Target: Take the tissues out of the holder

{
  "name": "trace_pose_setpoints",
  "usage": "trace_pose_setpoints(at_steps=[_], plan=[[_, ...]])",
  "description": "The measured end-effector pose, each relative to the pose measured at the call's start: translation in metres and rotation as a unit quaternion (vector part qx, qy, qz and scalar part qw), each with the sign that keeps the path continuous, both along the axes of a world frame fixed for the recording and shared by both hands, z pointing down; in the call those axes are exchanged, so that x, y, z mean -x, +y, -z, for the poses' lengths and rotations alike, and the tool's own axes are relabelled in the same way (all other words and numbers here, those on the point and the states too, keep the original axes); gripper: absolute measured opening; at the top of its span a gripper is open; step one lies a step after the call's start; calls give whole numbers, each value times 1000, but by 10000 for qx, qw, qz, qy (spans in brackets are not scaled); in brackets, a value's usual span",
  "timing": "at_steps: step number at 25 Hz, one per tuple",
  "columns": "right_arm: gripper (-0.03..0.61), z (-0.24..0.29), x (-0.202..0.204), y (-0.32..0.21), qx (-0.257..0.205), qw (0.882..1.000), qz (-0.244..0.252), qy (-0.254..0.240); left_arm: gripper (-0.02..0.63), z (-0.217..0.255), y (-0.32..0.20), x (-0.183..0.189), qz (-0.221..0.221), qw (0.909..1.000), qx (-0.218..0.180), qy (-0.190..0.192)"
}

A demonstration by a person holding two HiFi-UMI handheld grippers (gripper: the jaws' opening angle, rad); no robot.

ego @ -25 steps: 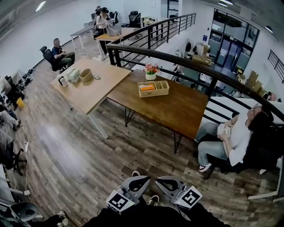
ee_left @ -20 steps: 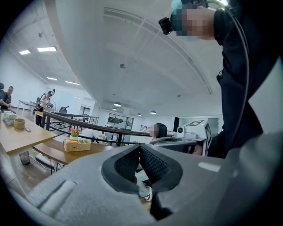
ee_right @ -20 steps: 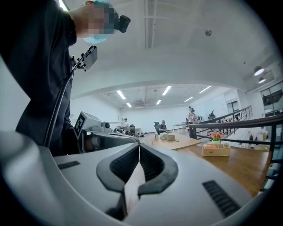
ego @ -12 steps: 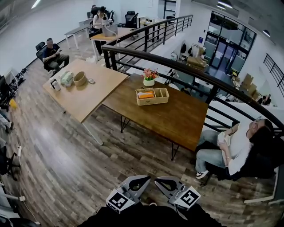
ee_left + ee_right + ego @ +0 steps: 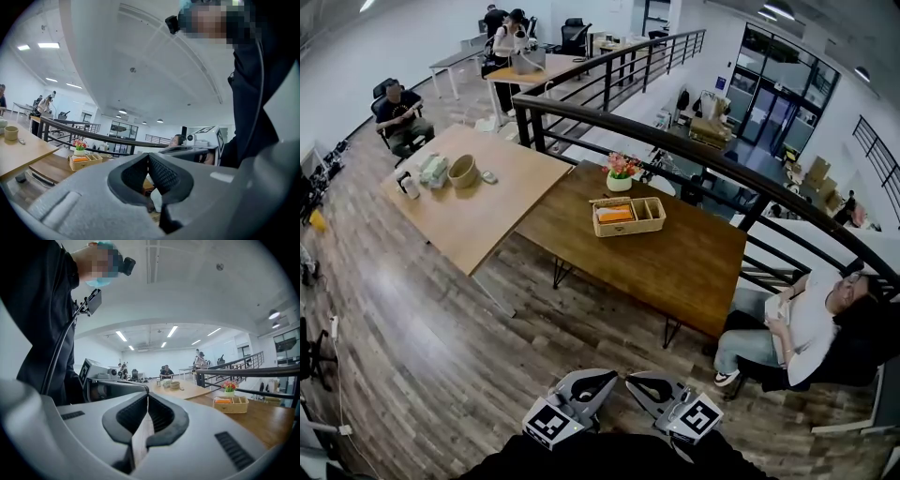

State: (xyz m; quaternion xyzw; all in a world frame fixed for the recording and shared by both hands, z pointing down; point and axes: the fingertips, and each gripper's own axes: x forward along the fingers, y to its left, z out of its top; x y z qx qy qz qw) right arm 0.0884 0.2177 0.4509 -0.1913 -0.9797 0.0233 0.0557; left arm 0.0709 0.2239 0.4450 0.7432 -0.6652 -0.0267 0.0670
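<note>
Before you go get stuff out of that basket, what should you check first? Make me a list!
1. See the basket on the dark table: ok.
2. The left hand-held gripper empty, jaws together: ok.
3. The right hand-held gripper empty, jaws together: ok.
4. The basket within reach: not ok, it stands far off across the floor.
5. The tissues in the basket: cannot tell; only something orange shows in one compartment.
6. The flower pot apart from the basket: ok.
</note>
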Motion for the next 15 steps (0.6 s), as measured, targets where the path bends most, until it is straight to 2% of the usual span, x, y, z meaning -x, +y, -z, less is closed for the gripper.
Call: trace_pose_setpoints(at_steps=[8,15], plan=[[6,-7,53,-10,0,9997,-162,165,9,-3,-10,54,-176,9998,29,68],[6,-5,80,-17,33,9994,-301,149,9,-1,-19,81,-302,9995,25,98]])
